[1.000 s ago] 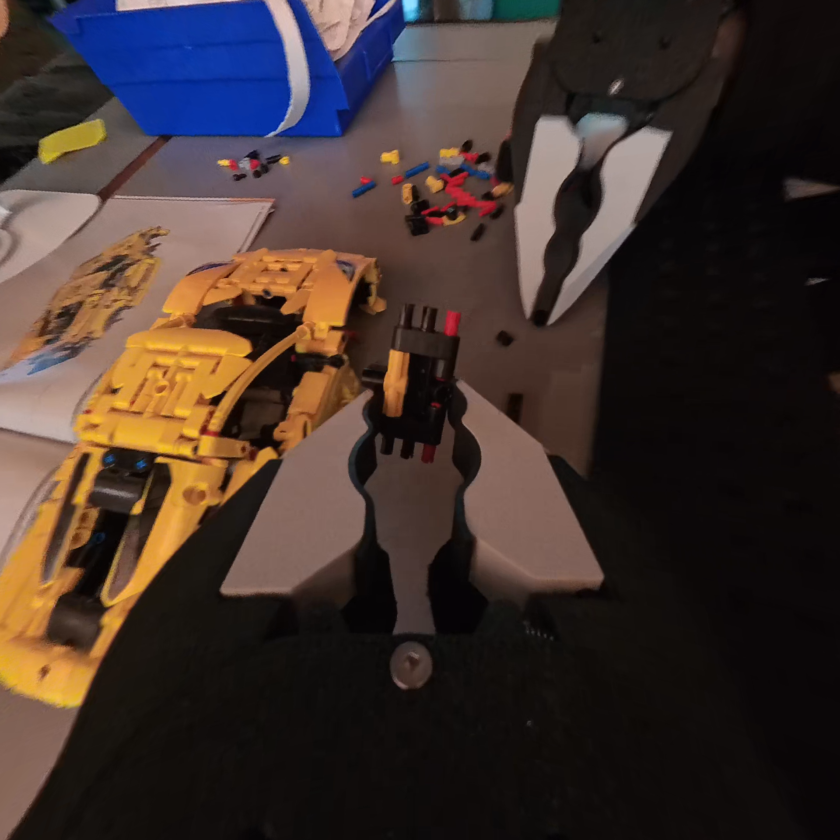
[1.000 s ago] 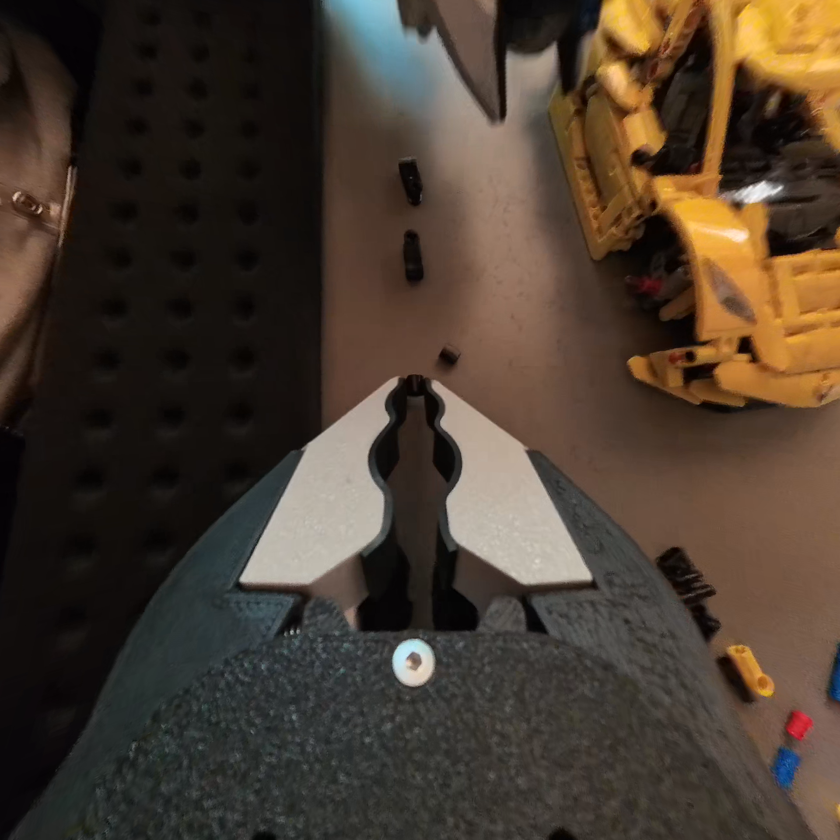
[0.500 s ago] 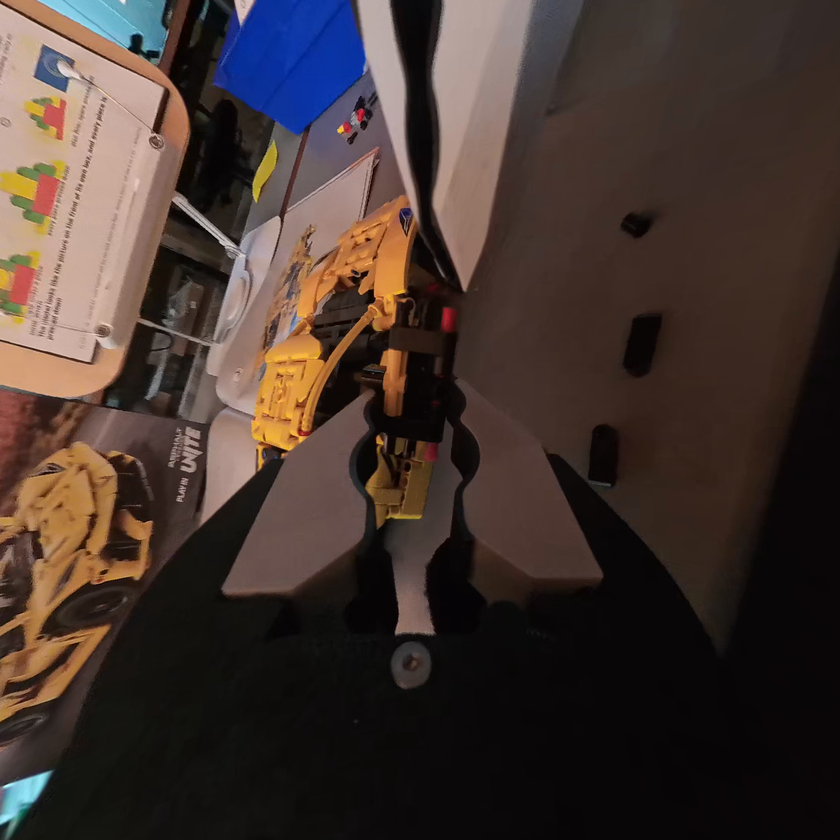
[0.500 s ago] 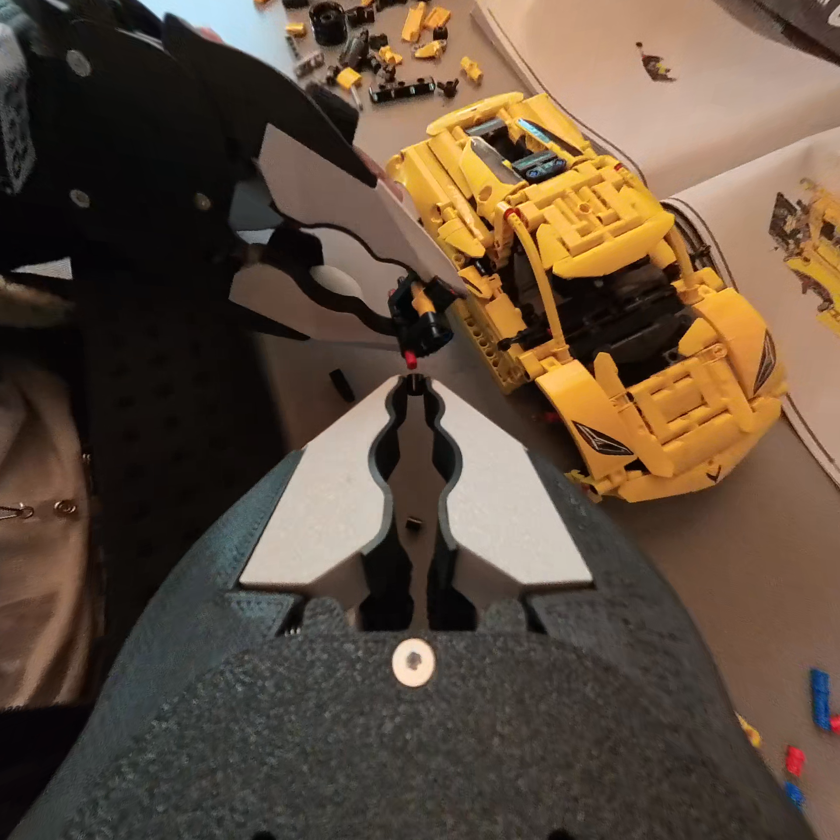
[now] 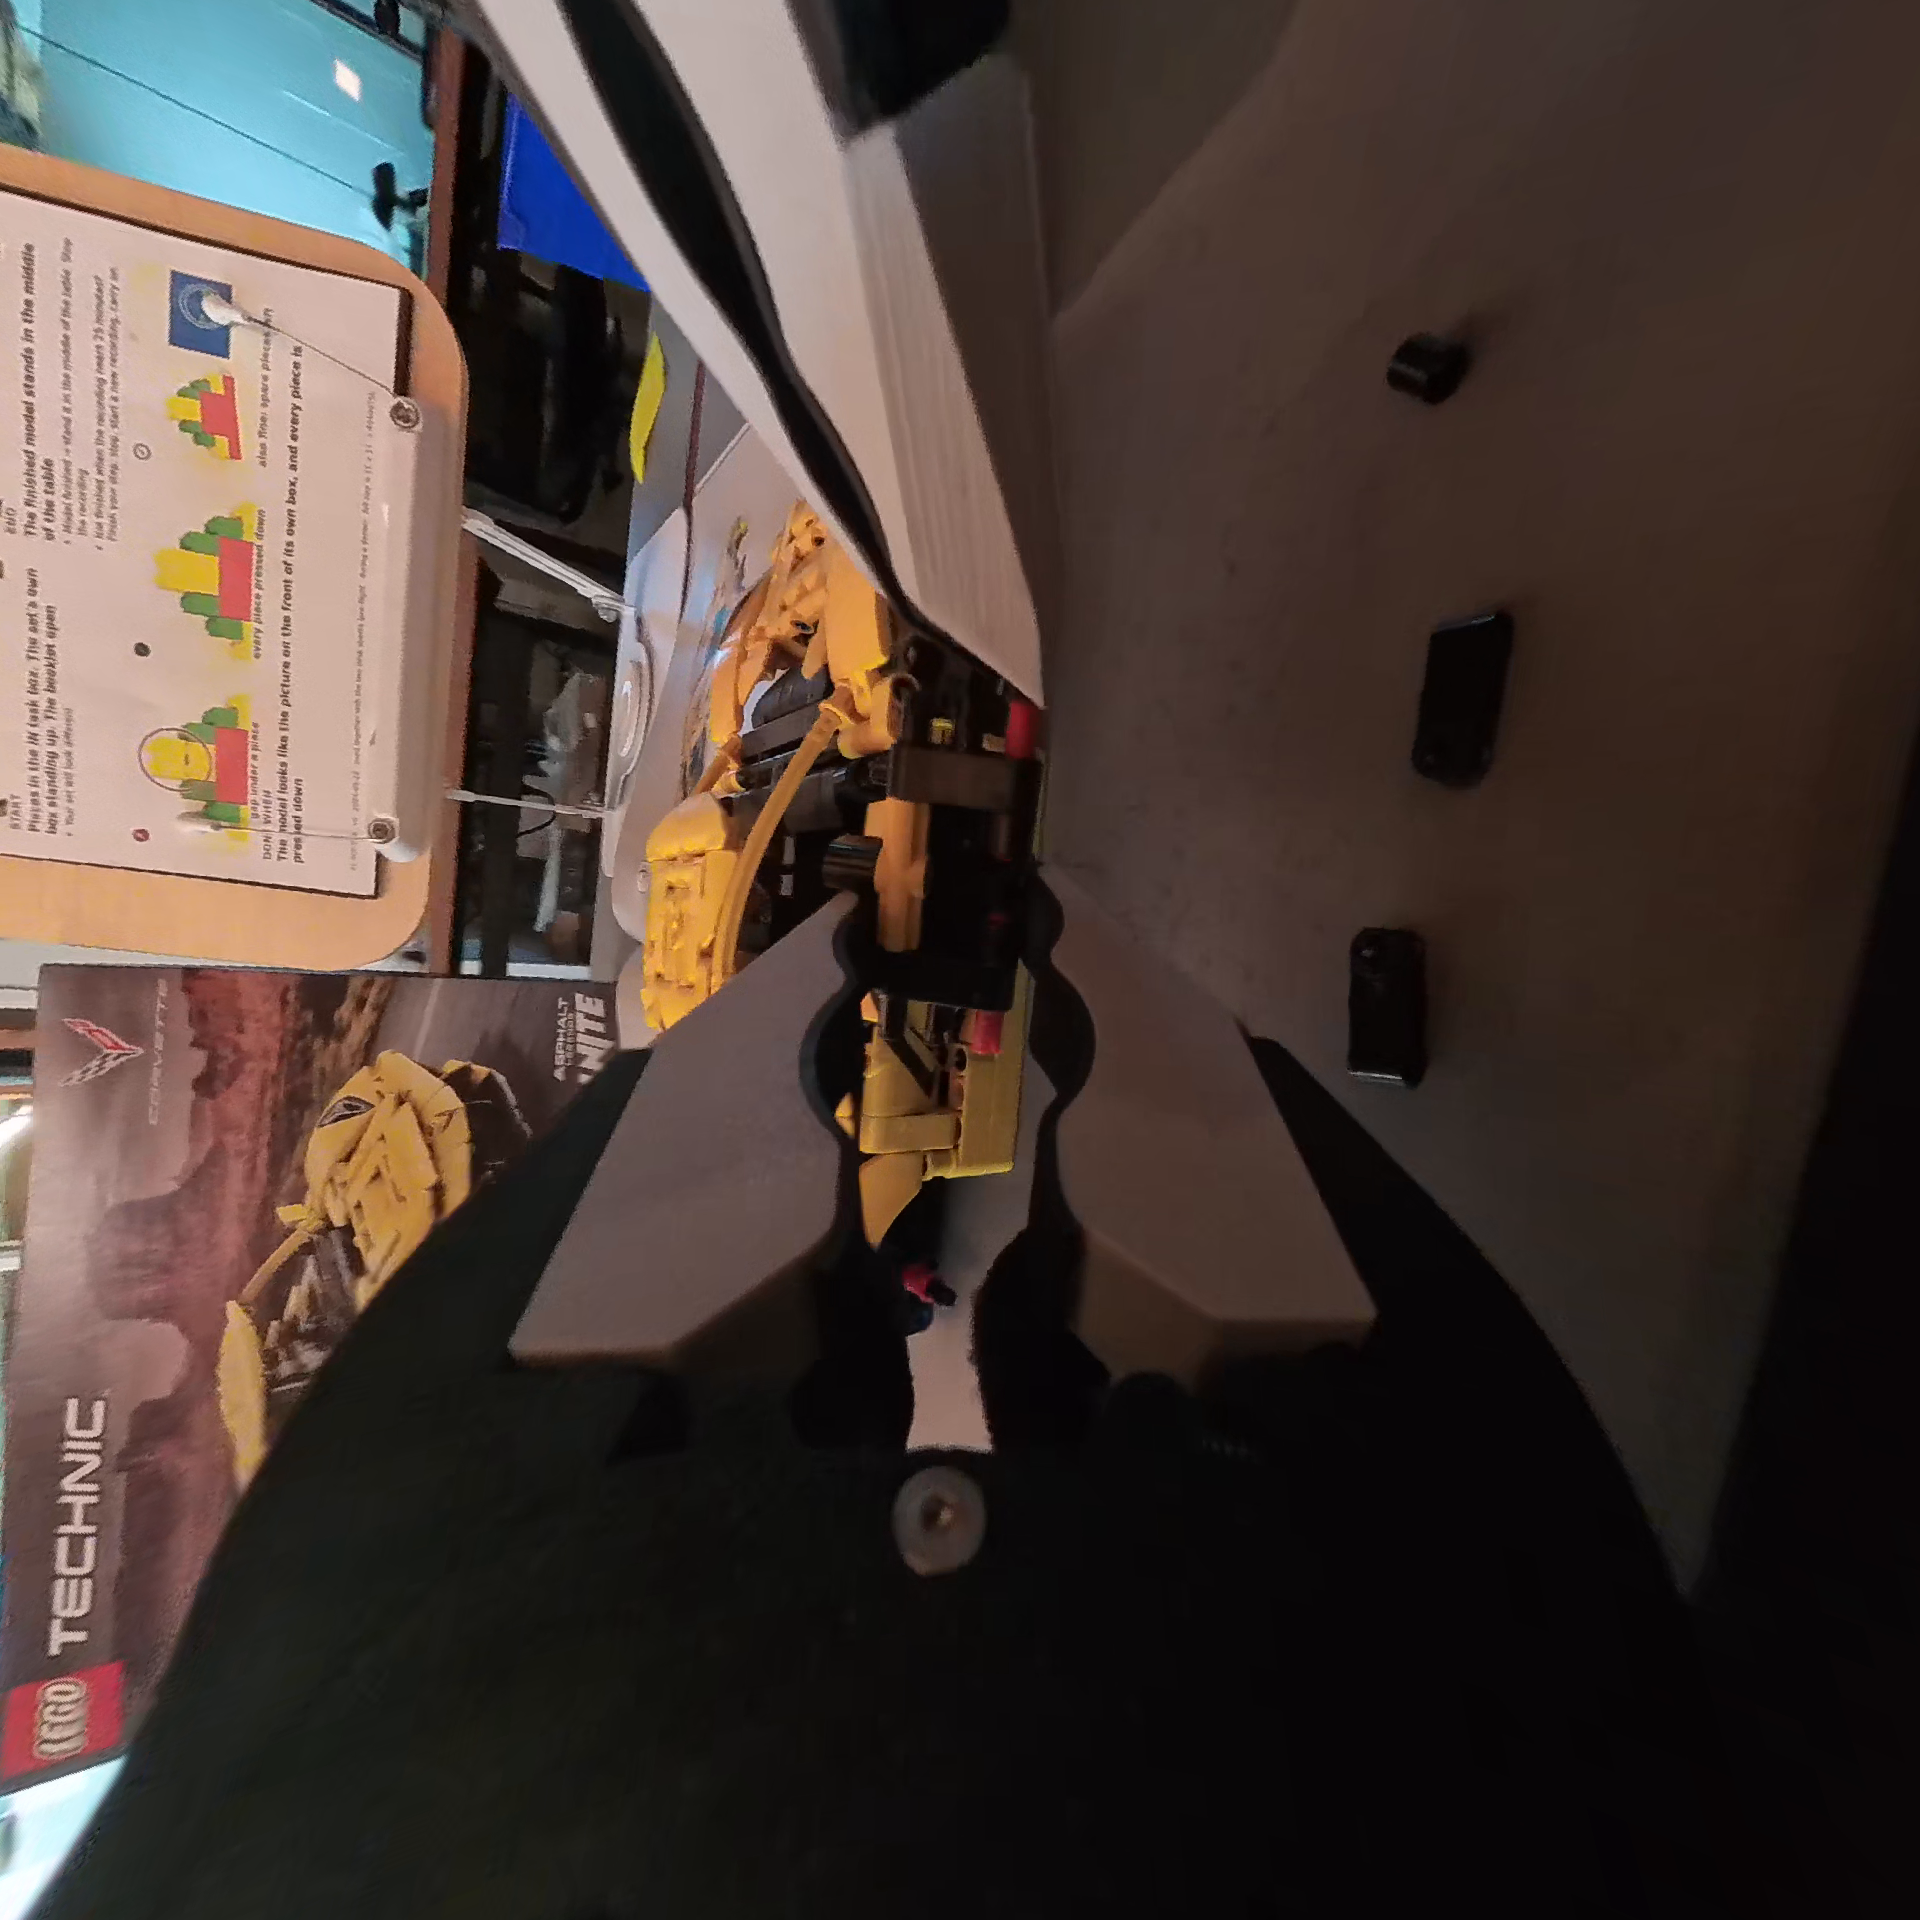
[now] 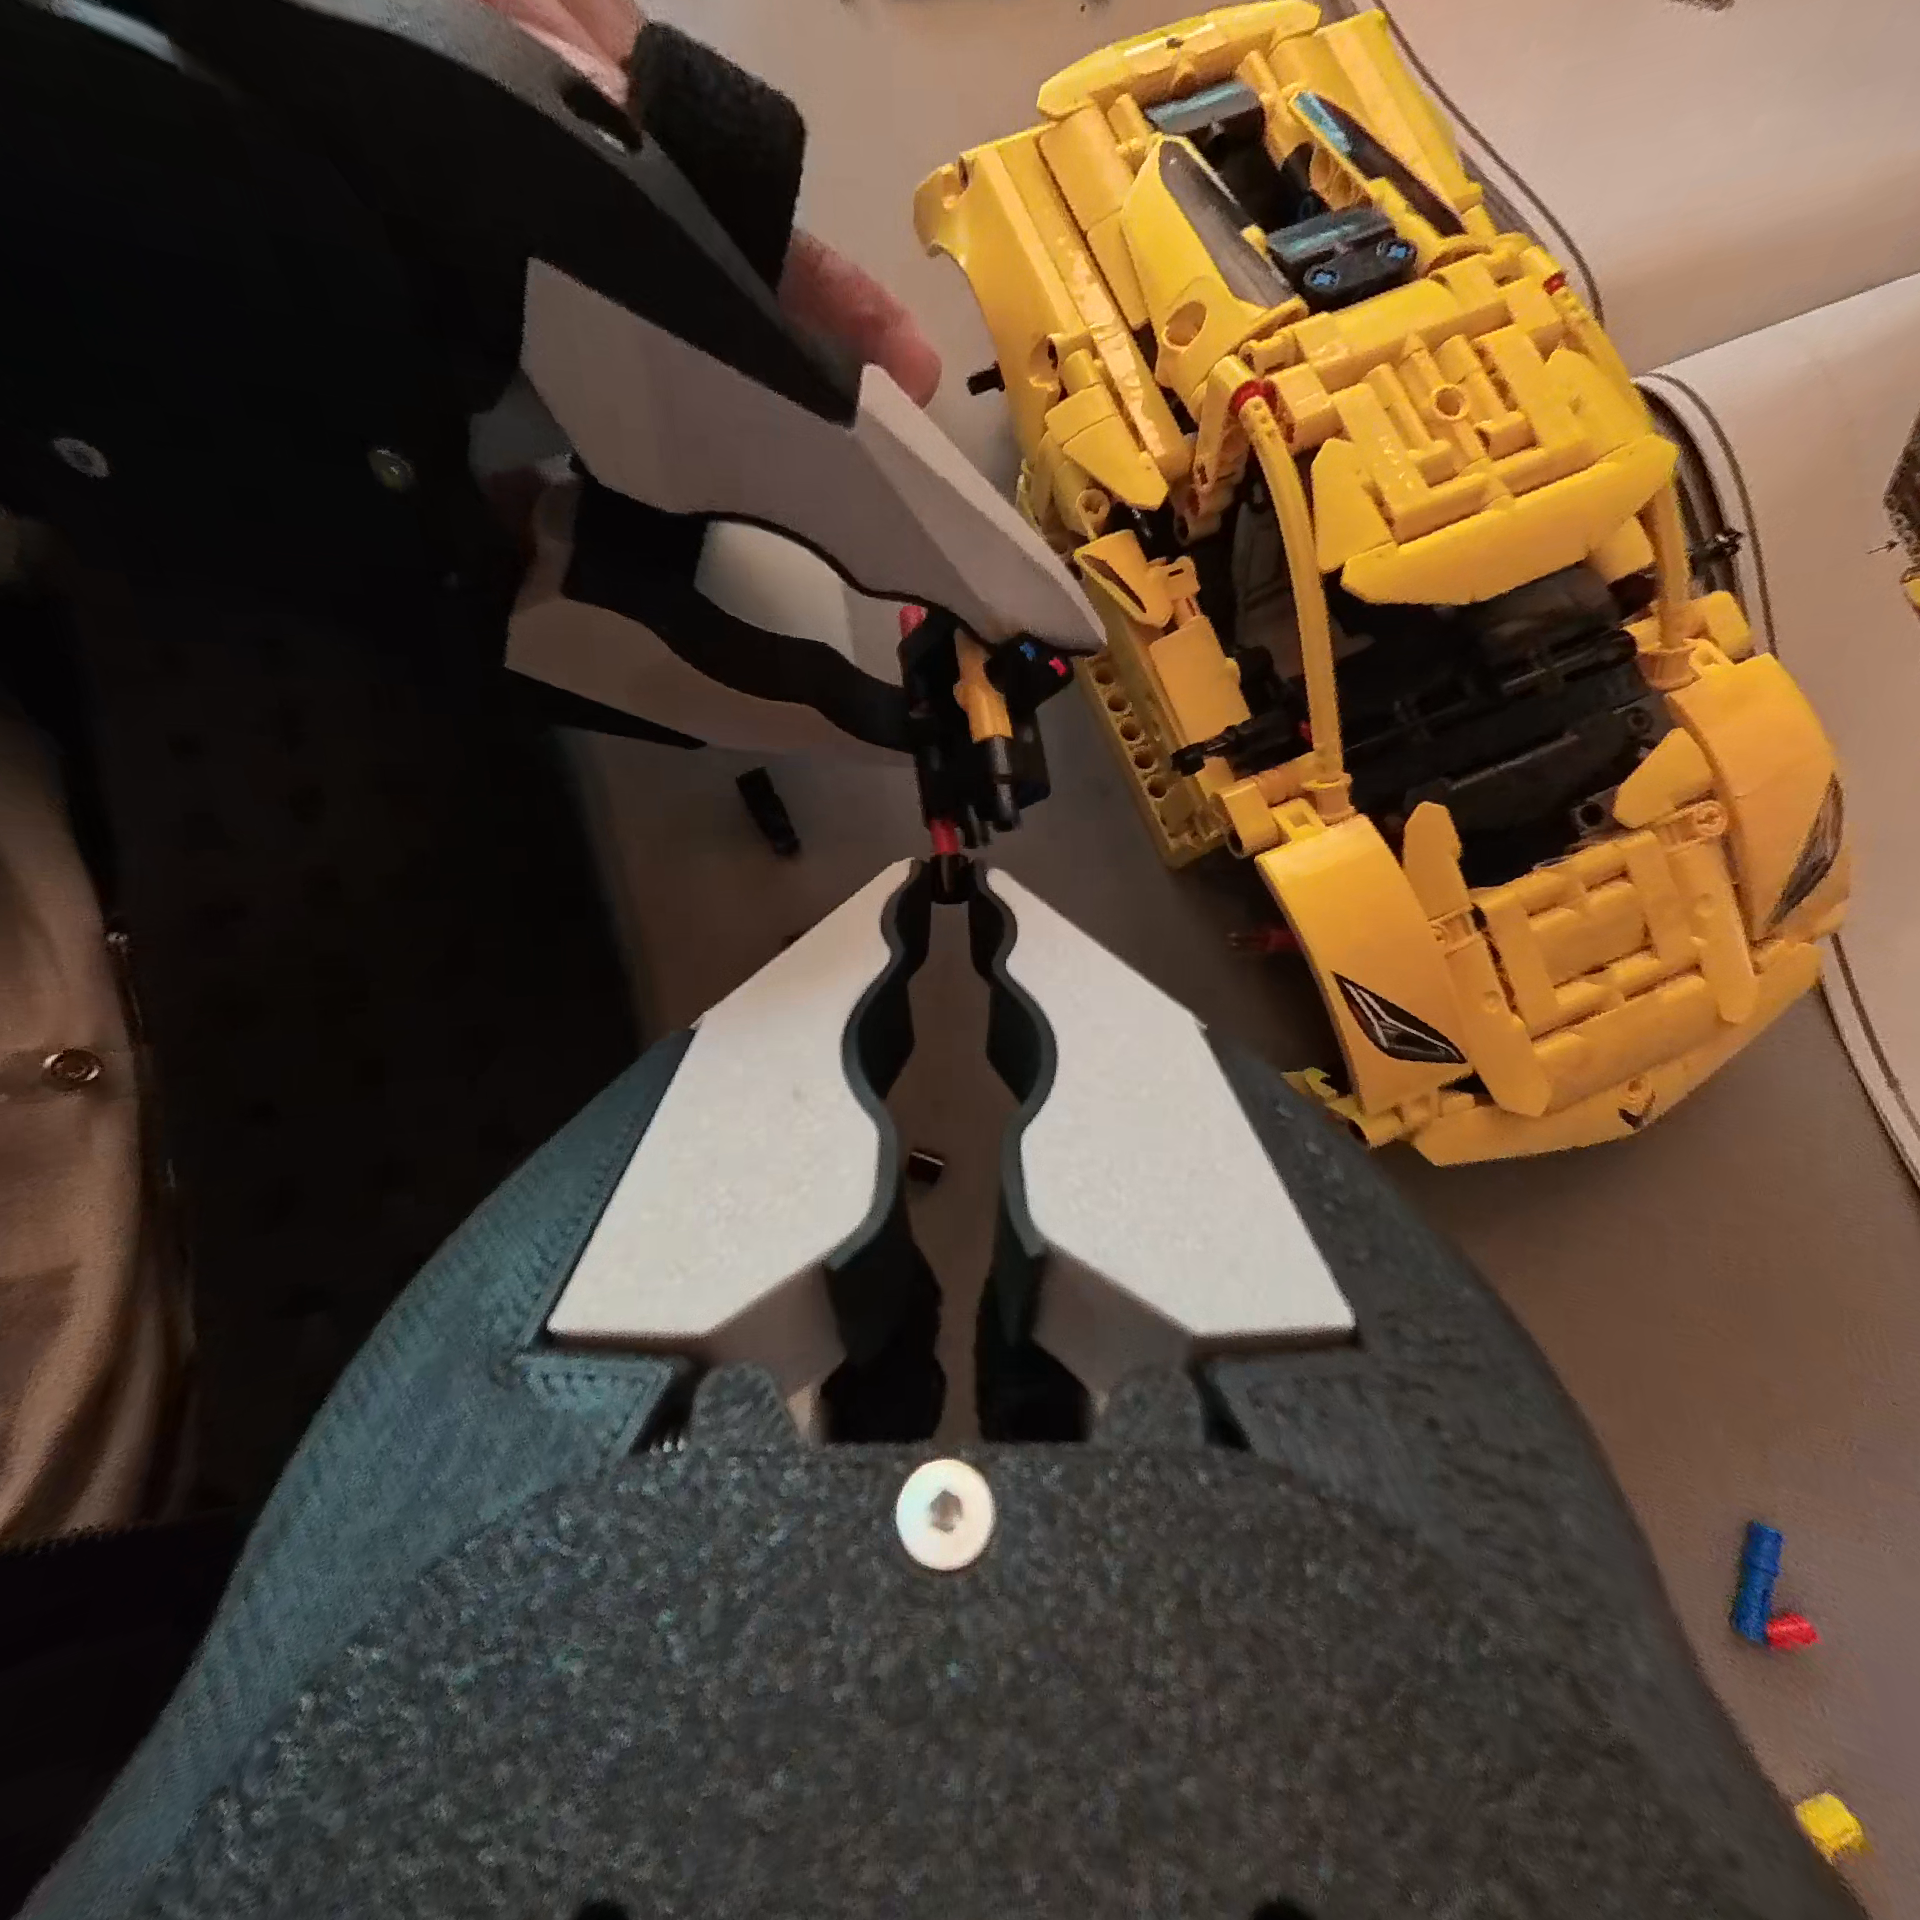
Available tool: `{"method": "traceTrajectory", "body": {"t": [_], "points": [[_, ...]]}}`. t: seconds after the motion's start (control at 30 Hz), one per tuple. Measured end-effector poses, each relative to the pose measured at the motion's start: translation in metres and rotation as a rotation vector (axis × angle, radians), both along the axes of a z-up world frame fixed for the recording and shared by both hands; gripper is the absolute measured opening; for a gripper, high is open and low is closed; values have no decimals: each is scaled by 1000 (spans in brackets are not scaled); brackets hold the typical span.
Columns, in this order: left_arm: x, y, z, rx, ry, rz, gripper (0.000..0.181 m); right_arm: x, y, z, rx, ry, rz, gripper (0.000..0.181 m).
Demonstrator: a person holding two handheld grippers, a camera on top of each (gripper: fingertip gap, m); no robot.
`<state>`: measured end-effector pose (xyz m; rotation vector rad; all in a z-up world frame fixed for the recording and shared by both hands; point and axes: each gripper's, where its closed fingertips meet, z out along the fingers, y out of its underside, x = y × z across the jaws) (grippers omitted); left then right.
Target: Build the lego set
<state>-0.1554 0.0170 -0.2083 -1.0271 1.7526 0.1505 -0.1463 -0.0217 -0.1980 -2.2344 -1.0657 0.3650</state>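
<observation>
Left gripper [image 6: 987, 717] clamps black-yellow subassembly [image 6: 971, 727] just beside the yellow car [image 6: 1403, 582]. Right gripper [image 6: 948, 883] nearly closed, pinching a small black pin [image 6: 948, 871] against the subassembly's red peg.

Grey table [image 6: 1558, 1351] under yellow car [image 6: 1455, 623], loose pieces [image 6: 1761, 1590].

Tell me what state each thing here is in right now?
Left gripper: shut on the small black-and-yellow brick assembly, held off the table.
Right gripper: shut on a tiny black piece, meeting the assembly's red pin.
Yellow brick sports car: partly built, resting on the table.
</observation>
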Motion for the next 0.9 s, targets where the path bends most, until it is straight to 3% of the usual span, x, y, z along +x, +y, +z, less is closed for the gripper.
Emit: {"method": "traceTrajectory", "body": {"t": [0.57, 0.7, 0.77, 0.9], "points": [[1, -5, 2, 104, 33, -9, 23, -3, -2, -3, -113, 102, -7, 6], [1, -2, 5, -71, -43, 11, 24, -2, 3, 8, -33, 170, -34, 6], [1, 0, 7, -171, -81, 31, 24, -1, 7, 16, -10, 226, -59, 17], [-3, 8, 15, -332, -177, 77, 25, -6, 12, 41, 53, 483, -116, 26]]}}
